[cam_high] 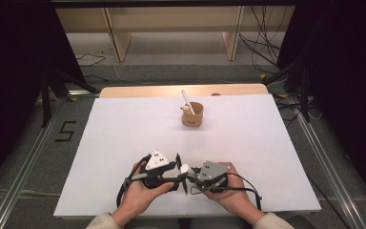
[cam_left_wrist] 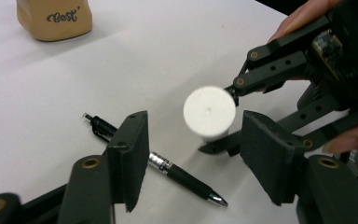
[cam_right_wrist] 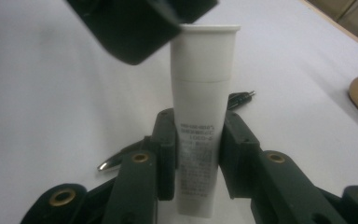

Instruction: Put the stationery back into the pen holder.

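Grippers met at the table's (cam_high: pixel 124 129) near edge in my high view, my left gripper (cam_left_wrist: pixel 193 140) stood released around the white tube's (cam_left_wrist: pixel 209 112) cap above a black pen (cam_left_wrist: pixel 168 165), and my right gripper (cam_right_wrist: pixel 198 149) clenched that tube's body.

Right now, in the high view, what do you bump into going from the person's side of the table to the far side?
Hands holding the left gripper and right gripper with the white tube → bare white table → tan cup → wooden far edge.
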Demonstrator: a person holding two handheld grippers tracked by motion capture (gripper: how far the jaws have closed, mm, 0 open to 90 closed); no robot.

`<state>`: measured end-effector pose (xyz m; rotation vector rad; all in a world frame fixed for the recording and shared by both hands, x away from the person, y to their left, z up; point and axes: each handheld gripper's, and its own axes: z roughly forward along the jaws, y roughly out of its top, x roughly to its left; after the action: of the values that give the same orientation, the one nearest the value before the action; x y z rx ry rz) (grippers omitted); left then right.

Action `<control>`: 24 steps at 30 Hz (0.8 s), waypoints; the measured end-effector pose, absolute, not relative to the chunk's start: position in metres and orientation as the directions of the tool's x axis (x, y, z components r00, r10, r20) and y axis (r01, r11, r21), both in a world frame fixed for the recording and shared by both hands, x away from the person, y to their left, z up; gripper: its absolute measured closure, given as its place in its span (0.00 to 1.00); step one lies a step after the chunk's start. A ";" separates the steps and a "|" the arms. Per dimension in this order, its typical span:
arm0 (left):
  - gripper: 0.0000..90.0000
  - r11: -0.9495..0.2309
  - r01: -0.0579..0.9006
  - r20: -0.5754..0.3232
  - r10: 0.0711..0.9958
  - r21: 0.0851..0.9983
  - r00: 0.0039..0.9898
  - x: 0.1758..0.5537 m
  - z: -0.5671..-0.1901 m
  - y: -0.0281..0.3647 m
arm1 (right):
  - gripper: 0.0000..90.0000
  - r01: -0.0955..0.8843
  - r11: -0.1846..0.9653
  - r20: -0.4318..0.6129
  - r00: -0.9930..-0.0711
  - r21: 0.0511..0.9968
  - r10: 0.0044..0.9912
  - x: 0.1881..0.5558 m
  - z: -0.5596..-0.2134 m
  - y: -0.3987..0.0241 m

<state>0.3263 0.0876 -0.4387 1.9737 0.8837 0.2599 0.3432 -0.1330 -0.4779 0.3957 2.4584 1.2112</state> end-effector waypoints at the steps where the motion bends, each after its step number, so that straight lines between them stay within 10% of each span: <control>1: 0.44 -0.313 0.480 -0.162 0.677 0.820 0.718 0.326 -0.439 0.088 | 0.78 0.100 0.581 -0.190 -0.889 0.808 0.417 0.344 -0.477 -0.134; 24: 0.42 -0.306 0.505 -0.156 0.715 0.807 0.682 0.331 -0.457 0.108 | 0.78 0.334 0.305 0.073 -0.772 0.892 0.631 0.367 -0.471 -0.158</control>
<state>0.3310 0.1078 -0.4569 1.9783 0.9436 0.2884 0.3674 -0.1575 -0.4713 0.8743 2.2859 1.4537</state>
